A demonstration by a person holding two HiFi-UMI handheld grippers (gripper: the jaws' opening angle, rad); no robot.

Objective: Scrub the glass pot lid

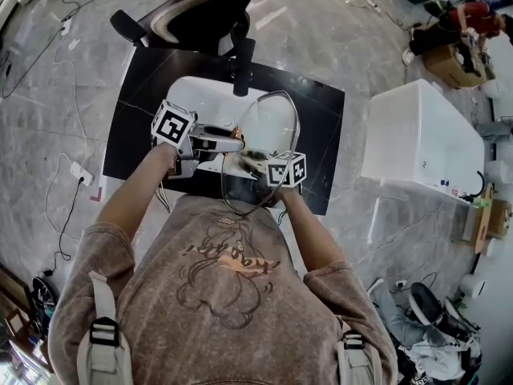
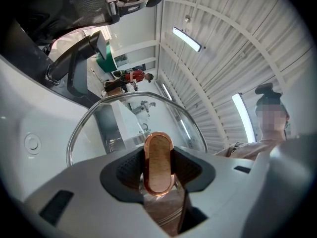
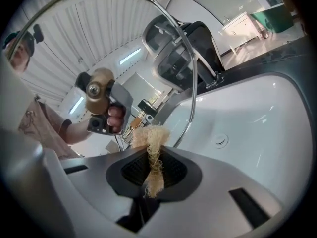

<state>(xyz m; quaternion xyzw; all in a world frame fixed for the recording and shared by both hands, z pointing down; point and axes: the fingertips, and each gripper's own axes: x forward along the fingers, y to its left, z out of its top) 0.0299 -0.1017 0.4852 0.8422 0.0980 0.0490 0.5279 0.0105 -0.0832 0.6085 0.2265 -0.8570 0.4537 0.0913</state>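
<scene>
Stood at a black table (image 1: pixel 140 115) with a white sink (image 1: pixel 200 93) set into it and a black faucet (image 1: pixel 243 66) at the sink's far edge.

At the left, held the left gripper (image 1: pixel 239 143) roughly level over the basin, jaws clamped on the knob (image 2: pixel 158 160) of the glass pot lid (image 1: pixel 272 123). Saw in the left gripper view that wooden, copper-rimmed knob pinched edge-on between the two dark pads. Saw beyond it the lid's metal rim arching up, with the sink wall showing through the glass.

Carried the lid clear of the sink by that knob alone. Had it on edge and tilted, over the near part of the basin, between the two grippers. Turned the knob side toward the left gripper and the underside toward the right.

At the right, had the right gripper (image 1: pixel 255 160) clamped on a pale, fibrous scrubber (image 3: pixel 151 143). Had a tuft of it sticking out past the jaws toward the glass. Brought that tuft close to the lid's underside, just beside the middle. Could not tell from any view whether it touched the glass.

Looked through the glass, in the right gripper view, onto the knob's screw end and the fingers (image 3: pixel 116 117) wrapped round the left gripper's handle.

Had a white cabinet (image 1: pixel 421 143) on the floor, well apart from the table on its right.
</scene>
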